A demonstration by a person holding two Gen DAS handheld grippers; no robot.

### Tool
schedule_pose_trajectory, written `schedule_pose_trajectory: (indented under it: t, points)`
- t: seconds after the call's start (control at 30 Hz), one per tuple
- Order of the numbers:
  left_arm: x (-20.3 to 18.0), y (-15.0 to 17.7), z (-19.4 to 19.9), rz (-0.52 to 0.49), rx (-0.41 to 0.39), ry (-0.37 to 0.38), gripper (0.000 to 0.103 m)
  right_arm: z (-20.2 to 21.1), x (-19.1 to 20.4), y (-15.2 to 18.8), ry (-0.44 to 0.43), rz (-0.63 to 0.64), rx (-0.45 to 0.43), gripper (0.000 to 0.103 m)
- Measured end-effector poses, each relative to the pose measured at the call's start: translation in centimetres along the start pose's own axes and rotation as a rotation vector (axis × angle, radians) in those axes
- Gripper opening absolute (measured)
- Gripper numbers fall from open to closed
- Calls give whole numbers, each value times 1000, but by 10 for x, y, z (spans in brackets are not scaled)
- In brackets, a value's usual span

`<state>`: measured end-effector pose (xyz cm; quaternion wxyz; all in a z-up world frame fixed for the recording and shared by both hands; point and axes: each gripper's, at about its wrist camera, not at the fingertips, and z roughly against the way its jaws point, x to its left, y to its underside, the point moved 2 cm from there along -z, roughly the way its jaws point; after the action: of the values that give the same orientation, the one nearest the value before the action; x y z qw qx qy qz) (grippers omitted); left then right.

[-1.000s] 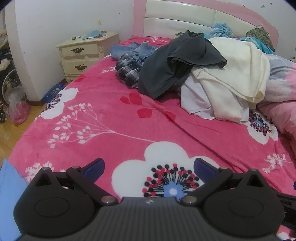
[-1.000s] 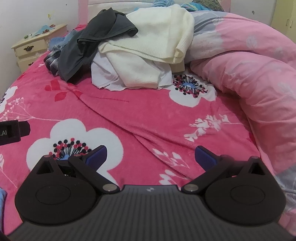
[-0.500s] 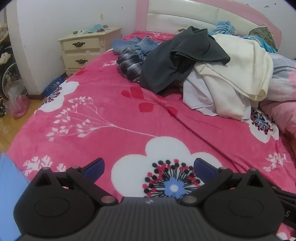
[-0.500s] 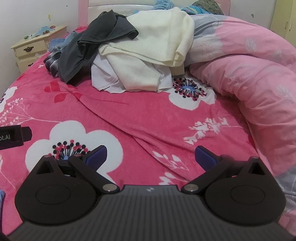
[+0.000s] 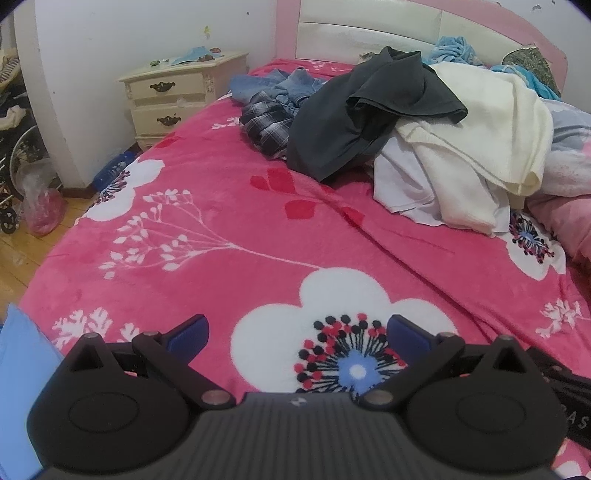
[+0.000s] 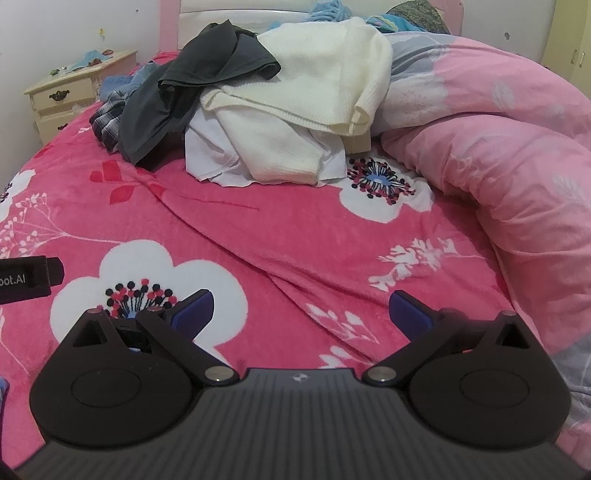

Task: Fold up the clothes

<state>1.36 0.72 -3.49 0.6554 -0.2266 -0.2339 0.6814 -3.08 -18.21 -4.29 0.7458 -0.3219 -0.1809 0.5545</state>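
A heap of clothes lies at the far end of a bed with a pink flowered blanket (image 5: pixel 221 206). On top of the heap are a dark grey garment (image 5: pixel 354 114) (image 6: pixel 192 92) and a cream knit (image 5: pixel 480 122) (image 6: pixel 325 85). Under them lies a white garment (image 5: pixel 406 184) (image 6: pixel 210 155). A plaid piece (image 5: pixel 266 125) and blue denim (image 5: pixel 288 83) lie to the left. My left gripper (image 5: pixel 297 334) is open over the near blanket, holding nothing. My right gripper (image 6: pixel 301 310) is open too, well short of the heap.
A bunched pink duvet (image 6: pixel 498 155) fills the bed's right side. A cream nightstand (image 5: pixel 177 96) stands left of the bed by the wall. The wooden floor (image 5: pixel 22 254) with a pink bag (image 5: pixel 44 210) lies beyond the bed's left edge. The headboard (image 5: pixel 369 26) stands behind the heap.
Both grippers have moved a little forward and up toward the heap, which sits slightly lower in the views. Both stay open.
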Motion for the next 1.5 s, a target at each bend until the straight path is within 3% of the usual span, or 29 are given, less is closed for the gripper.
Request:
schedule_pose_trajectory:
  t: [1.07,1.33,1.5]
  points:
    - [5,2,-5,-4,6,-1,103,0,0,-3,-10,15,-7,102]
    - [16,-12,-9,35,-52,40,103,-6,-6,-11,-10,6,-42,102]
    - [24,-38,-19,65,-107,74,103,-10,-12,-30,-28,29,-110,102]
